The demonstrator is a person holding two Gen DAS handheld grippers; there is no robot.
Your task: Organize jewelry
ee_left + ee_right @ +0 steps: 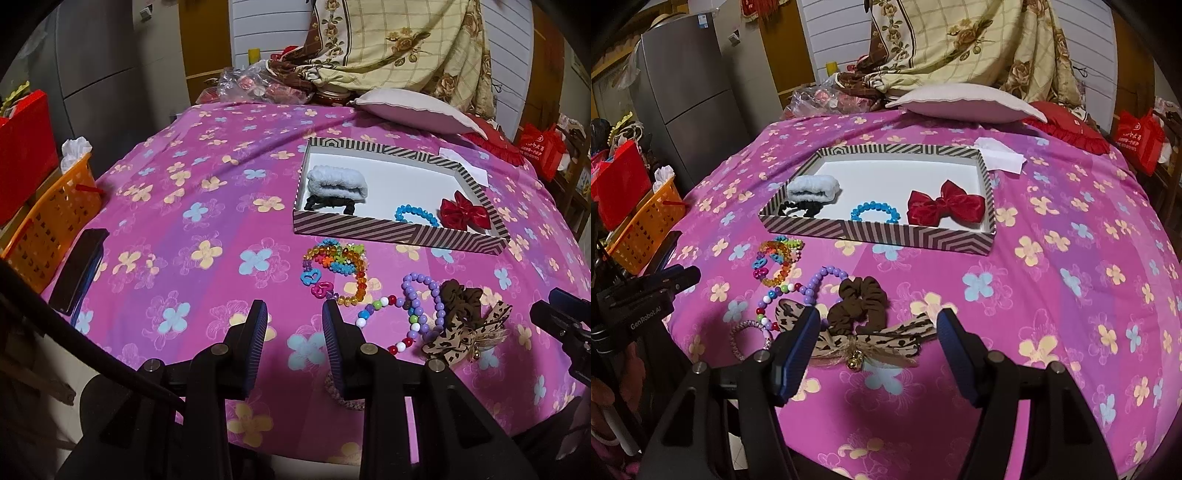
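A striped box [369, 232] [886, 236] on the pink floral bedspread holds a pale blue band [814, 188], a black scrunchie [798, 209], a blue bead bracelet [874, 212] and a red bow [945, 203]. In front of it lie a multicoloured bead bracelet [338, 264] [779, 258], a purple bead necklace [417, 306] [812, 284], a brown scrunchie [857, 301], a leopard bow [458, 332] [864, 339] and a pink hair tie [748, 339]. My left gripper [295, 314] is open and empty, left of the beads. My right gripper [879, 321] is open, its fingers either side of the leopard bow.
A pillow [964, 103] and folded quilt [399, 48] lie at the far end. A white paper [1001, 158] lies behind the box. An orange basket [51, 225] and dark phone [77, 269] sit at the left edge. A red bag [1137, 140] is at the right.
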